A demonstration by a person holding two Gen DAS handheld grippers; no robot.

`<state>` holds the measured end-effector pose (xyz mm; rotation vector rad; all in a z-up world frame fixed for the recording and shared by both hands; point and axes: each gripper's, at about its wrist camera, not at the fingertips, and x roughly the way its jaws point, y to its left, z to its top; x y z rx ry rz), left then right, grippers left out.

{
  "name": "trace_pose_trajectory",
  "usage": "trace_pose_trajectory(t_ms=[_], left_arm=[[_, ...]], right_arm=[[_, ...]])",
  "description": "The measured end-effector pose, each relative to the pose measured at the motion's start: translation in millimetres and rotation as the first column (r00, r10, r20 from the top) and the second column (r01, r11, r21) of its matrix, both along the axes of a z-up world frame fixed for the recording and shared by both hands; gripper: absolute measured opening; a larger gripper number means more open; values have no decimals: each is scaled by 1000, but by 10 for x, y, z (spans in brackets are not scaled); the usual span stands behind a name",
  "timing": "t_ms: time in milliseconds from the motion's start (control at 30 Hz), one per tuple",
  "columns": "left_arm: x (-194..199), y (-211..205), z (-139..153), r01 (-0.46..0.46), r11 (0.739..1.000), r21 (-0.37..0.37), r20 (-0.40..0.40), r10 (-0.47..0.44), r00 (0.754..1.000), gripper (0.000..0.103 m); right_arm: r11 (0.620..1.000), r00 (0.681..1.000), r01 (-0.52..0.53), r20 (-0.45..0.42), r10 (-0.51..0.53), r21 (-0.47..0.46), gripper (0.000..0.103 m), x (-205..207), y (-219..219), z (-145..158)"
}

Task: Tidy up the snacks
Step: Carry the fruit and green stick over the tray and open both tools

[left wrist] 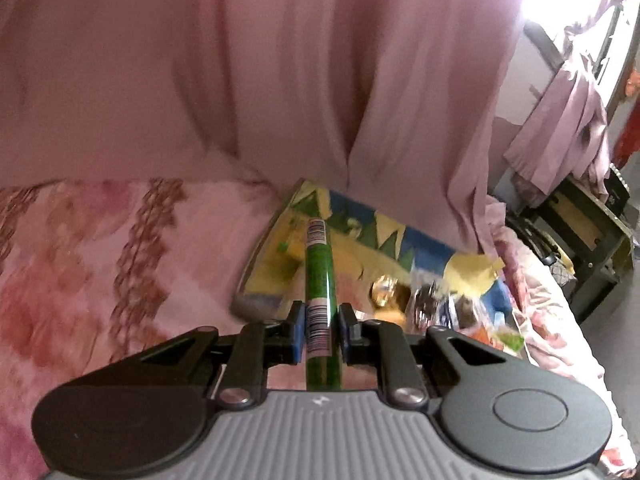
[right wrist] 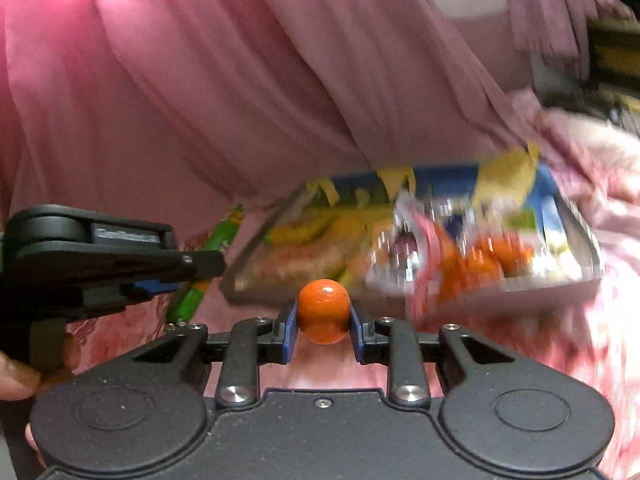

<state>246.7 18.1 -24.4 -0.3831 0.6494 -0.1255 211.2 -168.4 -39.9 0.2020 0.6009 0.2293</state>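
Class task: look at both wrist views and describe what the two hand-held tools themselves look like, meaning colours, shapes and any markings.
The left tool and the right tool are matching designs: black linkage arms with silver pivot screws, two round black discs at the base, and blue pads on black fingers. The left body is ribbed grey with a small white logo; the right body looks matt black. No cables show.

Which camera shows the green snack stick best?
The left wrist view: the green snack stick runs lengthwise between the left gripper pads, barcodes visible. The right wrist view shows it side-on, partly hidden.
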Motion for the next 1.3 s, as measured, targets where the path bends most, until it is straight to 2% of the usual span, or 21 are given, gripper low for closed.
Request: trace_pose_trajectory(t_ms=[133,433,567,1000,1233,1300], left_arm=[[241,-29,-69,30,1000,6,14,-30,999,19],[605,-125,-291,95,995,28,20,-96,995,19],[640,-176,-366,120,992,37,16,-120,993,19],[643,-133,-364,111,994,2,17,-111,994,19],[624,-84,-334,94,995,-14,24,-94,995,33],[613,-71,-315,90,996,-20,29,-90,996,37]], right_arm=[[999,999,3,44,-1,-47,29,218,61,-6],[995,999,35,21,-33,-98,29,622,125,-163],[987,1000,22,23,-18,-161,29,671,211,-232],[970,999,25,39,-16,-242,30,674,305,-330],[962,998,20,61,-4,-274,36,634,348,-321],[961,998,22,67,-3,-276,42,627,352,-306]])
